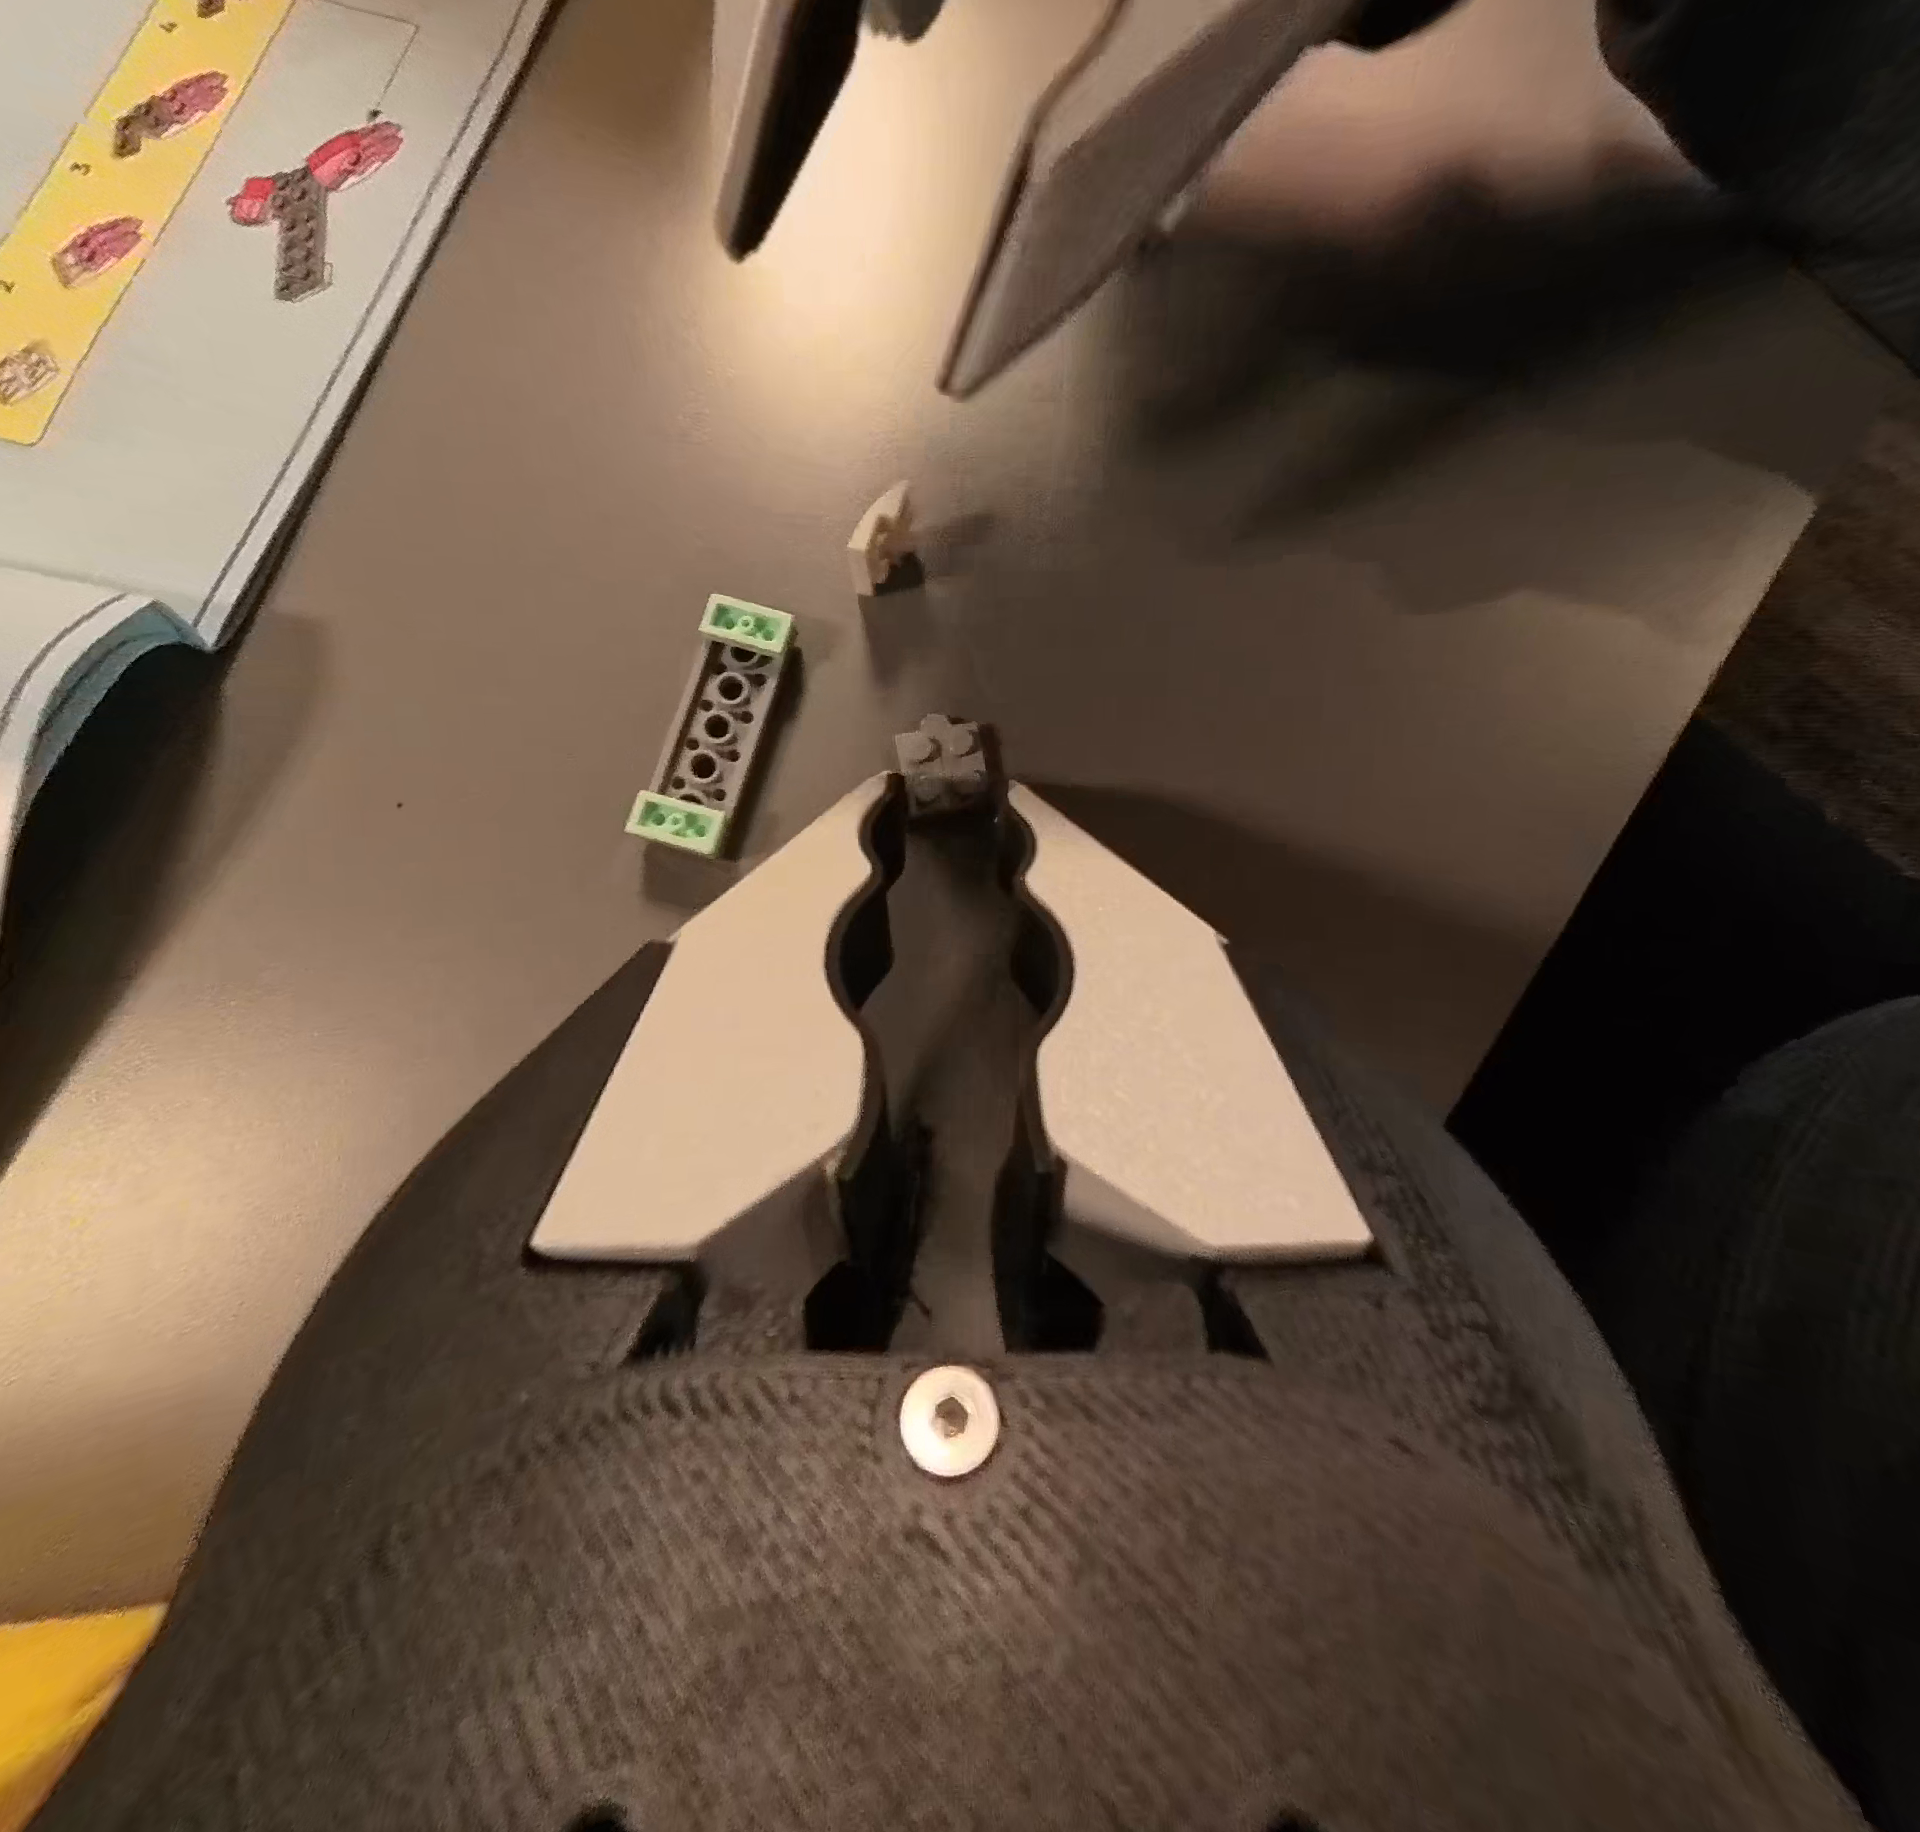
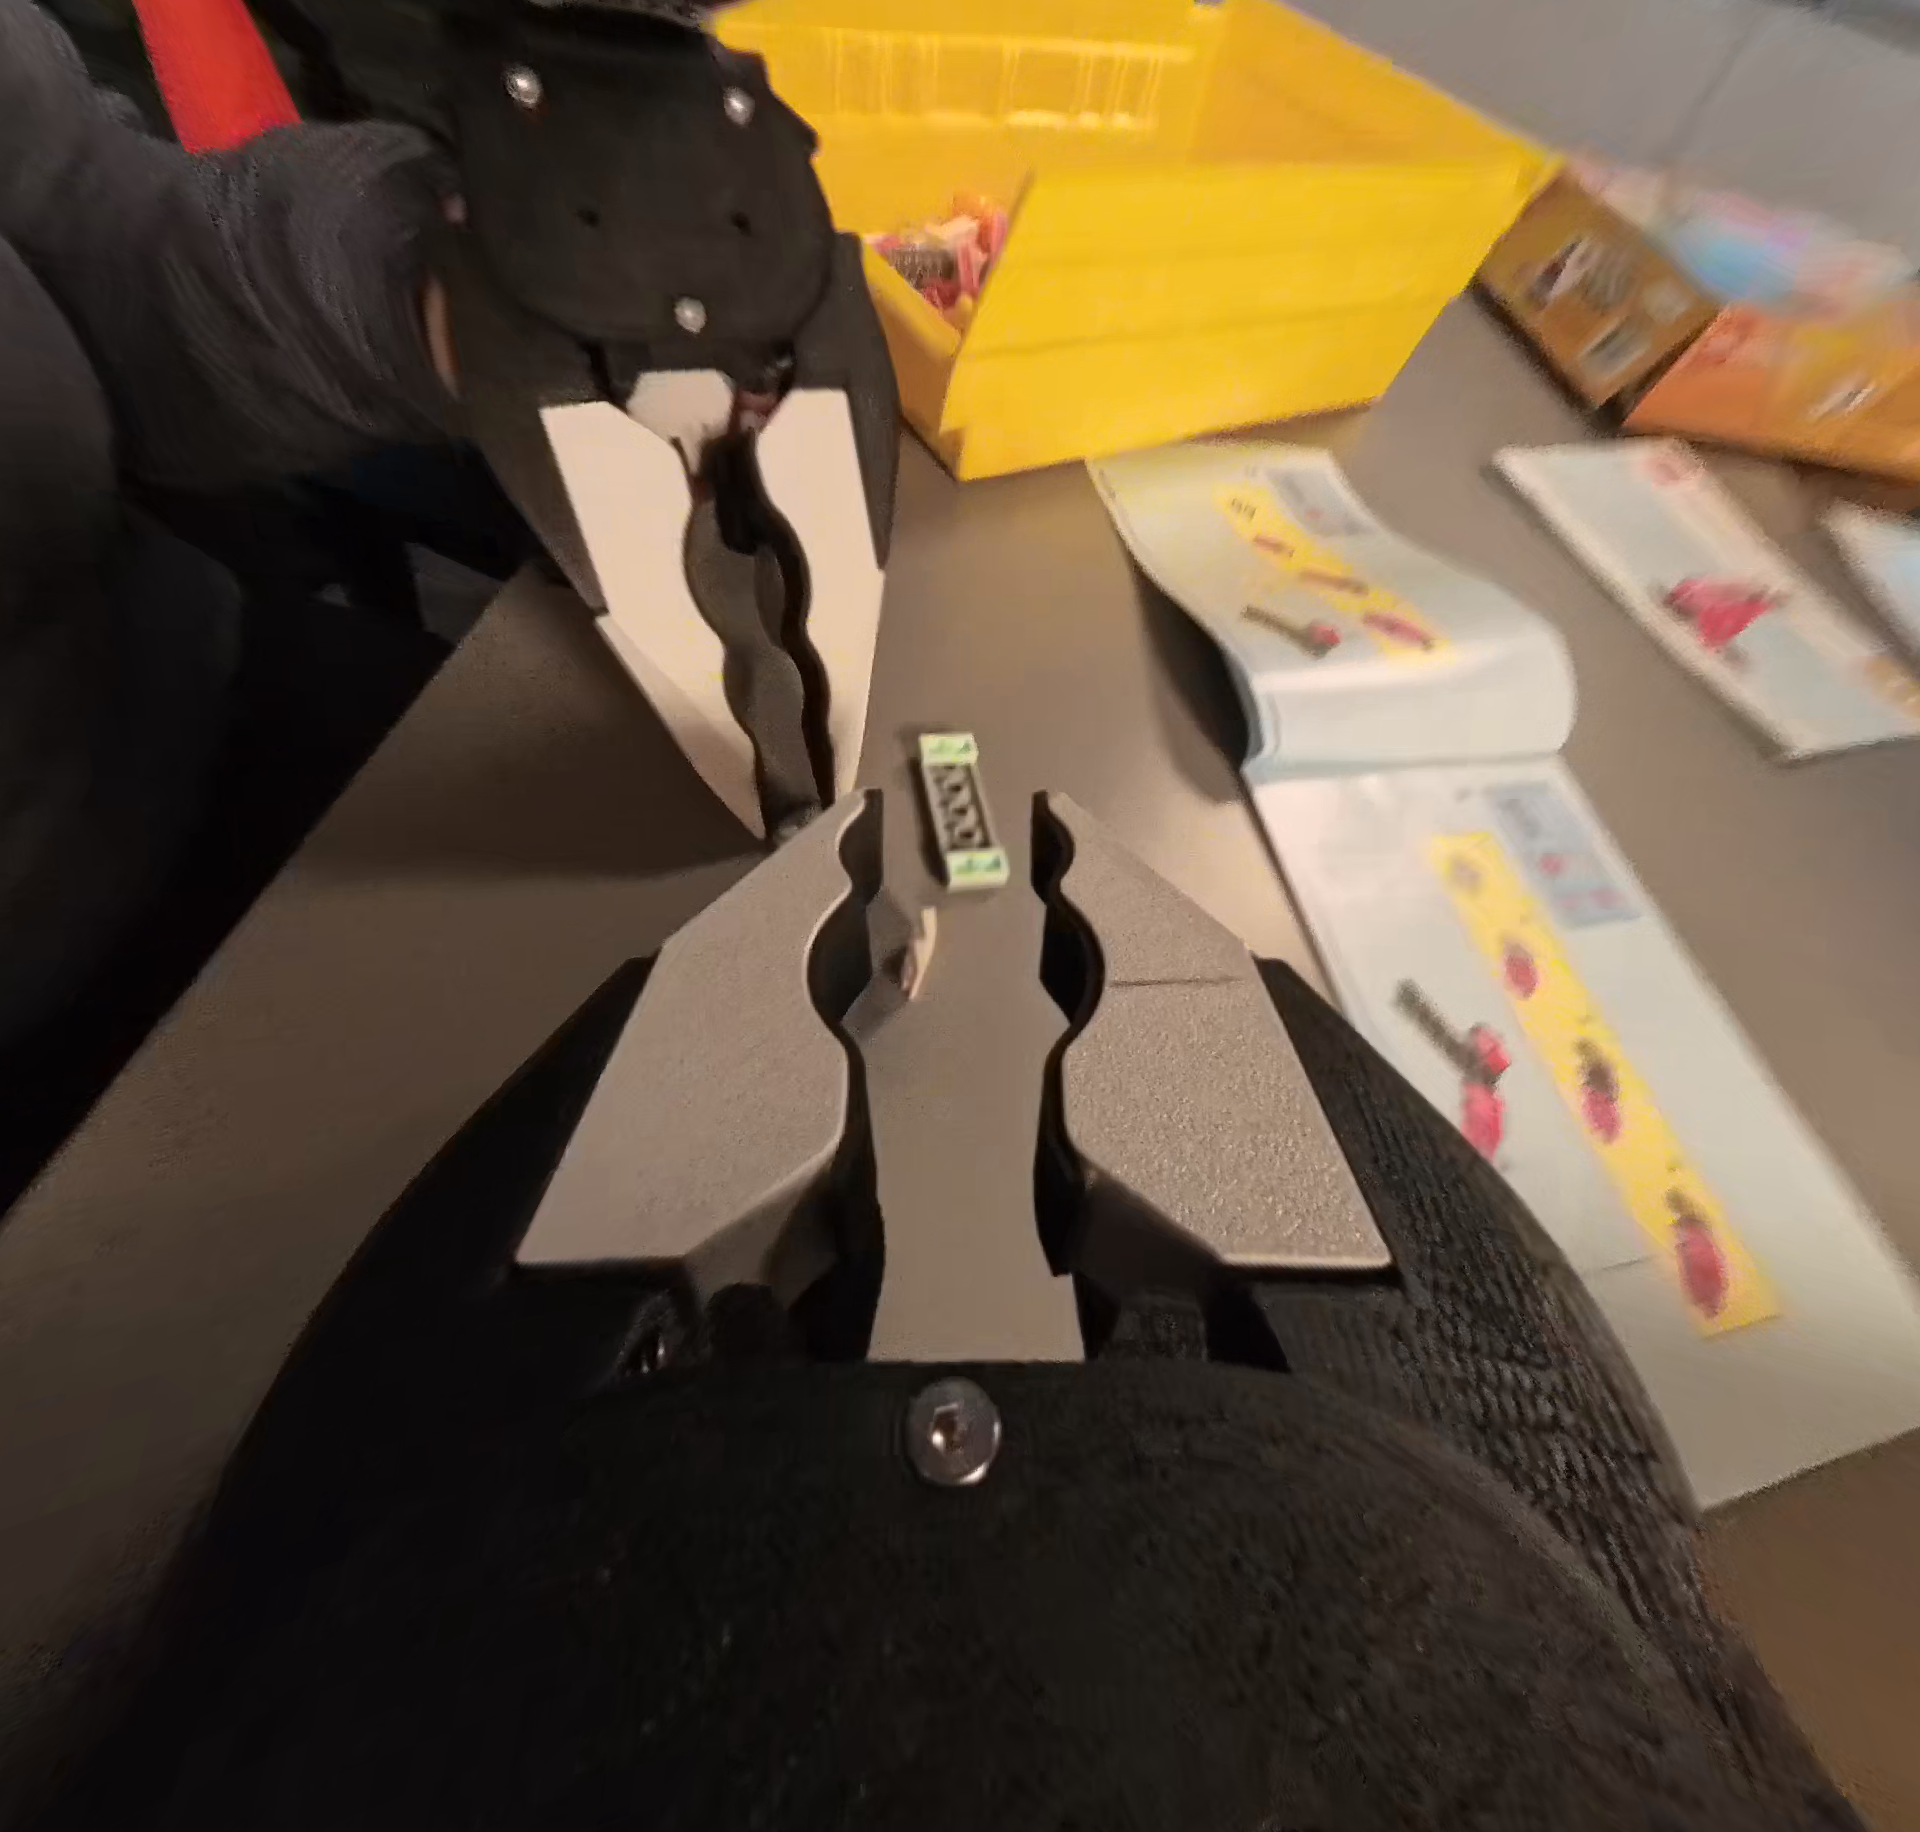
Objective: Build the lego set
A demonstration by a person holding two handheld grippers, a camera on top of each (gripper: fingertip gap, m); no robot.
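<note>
**Left tips pinch a small grey brick; right fingers stand apart above the table**

Left wrist view: the left gripper (image 1: 948, 795) has its two pale fingers drawn close on a small dark grey square studded plastic brick (image 1: 943, 772). The brick sits at the very ends of the fingertips, studs up, and most of it pokes out beyond them. The hold looks shallow, with little pad on each side. Whether the brick rests on the matte brown table (image 1: 468, 795) or is just clear of it, I cannot tell.

Just to the left lies a long grey plate with round holes and a pale green piece at each end (image 1: 717, 738), flat on the table and apart from the fingers. A little beyond the brick stands a small tan curved piece (image 1: 885, 541), also apart. Farther off, the right gripper (image 1: 852, 317) hangs over the table, blurred, with its fingers spread and nothing between them. An open pale blue instruction booklet with a yellow strip of pictures (image 1: 208, 224) lies at the left.

Right wrist view: the right gripper's grey fingers (image 2: 748, 1055) stand well apart and hold nothing. The tan piece (image 2: 920, 935) lies on the table below, close by the inner side of the left-hand finger. The holed plate (image 2: 961, 811) shows through the gap, farther out. The left gripper points down just beside it, held by a dark-gloved hand (image 2: 260, 276). A yellow plastic bin of small parts (image 2: 1195, 255) stands behind, near the booklet.
</note>
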